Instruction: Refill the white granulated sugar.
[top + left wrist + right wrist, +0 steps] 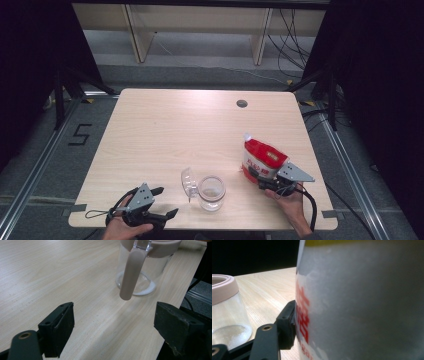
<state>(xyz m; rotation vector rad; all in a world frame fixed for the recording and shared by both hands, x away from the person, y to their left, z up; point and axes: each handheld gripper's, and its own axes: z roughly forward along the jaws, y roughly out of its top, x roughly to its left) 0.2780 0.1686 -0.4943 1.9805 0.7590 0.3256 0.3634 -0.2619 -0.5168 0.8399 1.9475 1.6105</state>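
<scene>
Light wooden worktop (165, 130) carried clear glass jar with pinkish rim (211, 192) near front edge, lid hinged open at its left; white granules lay at jar bottom. Left tongs (162, 202) rested at front-left corner, jaws wide apart, empty. Right tongs (254, 176) clamped red-and-white spouted pouch (262, 159) upright near front-right, right of jar.

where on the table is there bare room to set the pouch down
The far half of the table is bare, from the round cable hole across to the left edge. The left side, beyond the open left gripper, is free too. It is crowded near the front: the glass jar with its open lid, and the pouch in the right gripper.
</scene>
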